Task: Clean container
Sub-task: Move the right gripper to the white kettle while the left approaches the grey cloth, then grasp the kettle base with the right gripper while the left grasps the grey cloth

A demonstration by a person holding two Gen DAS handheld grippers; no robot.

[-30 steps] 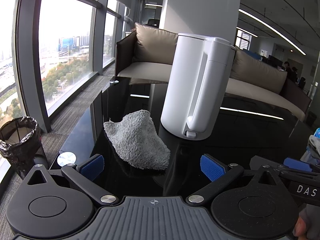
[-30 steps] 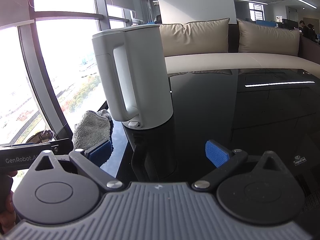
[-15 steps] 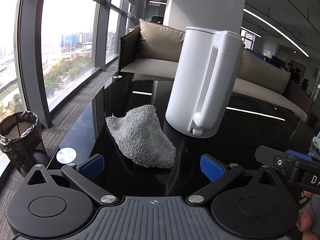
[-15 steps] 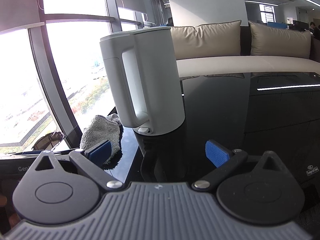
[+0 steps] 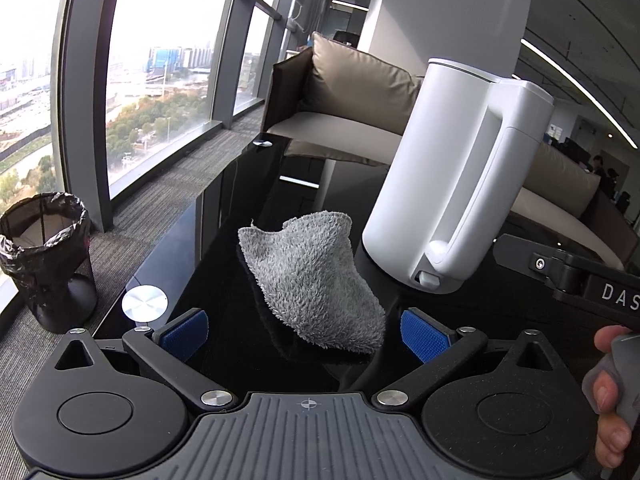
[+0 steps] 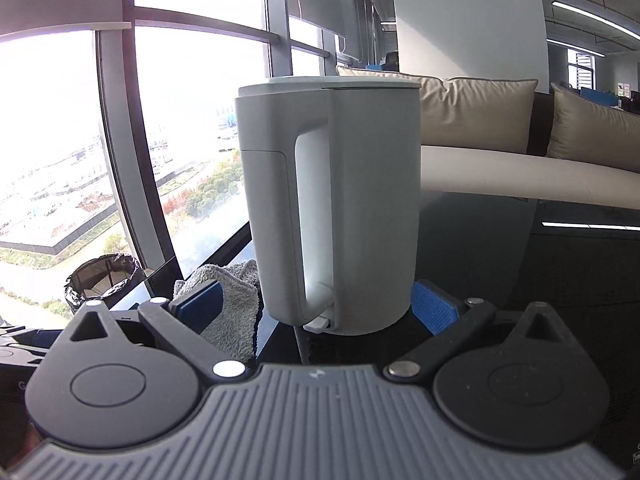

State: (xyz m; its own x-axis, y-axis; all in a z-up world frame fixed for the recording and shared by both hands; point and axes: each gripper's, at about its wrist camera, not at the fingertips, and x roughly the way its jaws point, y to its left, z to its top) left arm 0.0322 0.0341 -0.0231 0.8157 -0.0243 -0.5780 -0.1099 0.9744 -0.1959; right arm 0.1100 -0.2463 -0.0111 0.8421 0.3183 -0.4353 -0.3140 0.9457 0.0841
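Glossy black tabletop [image 5: 224, 248] beside tall windows carries everything. Left gripper [image 5: 304, 330] spread wide, the grey cloth [image 5: 312, 280] lying just ahead between its fingers. Right gripper [image 6: 316, 306] spread wide, straddling the base of the upright white kettle [image 6: 340, 200], handle facing it.

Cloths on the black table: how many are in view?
1: a grey cloth lies on the table, left of the white kettle. Others may be hidden.
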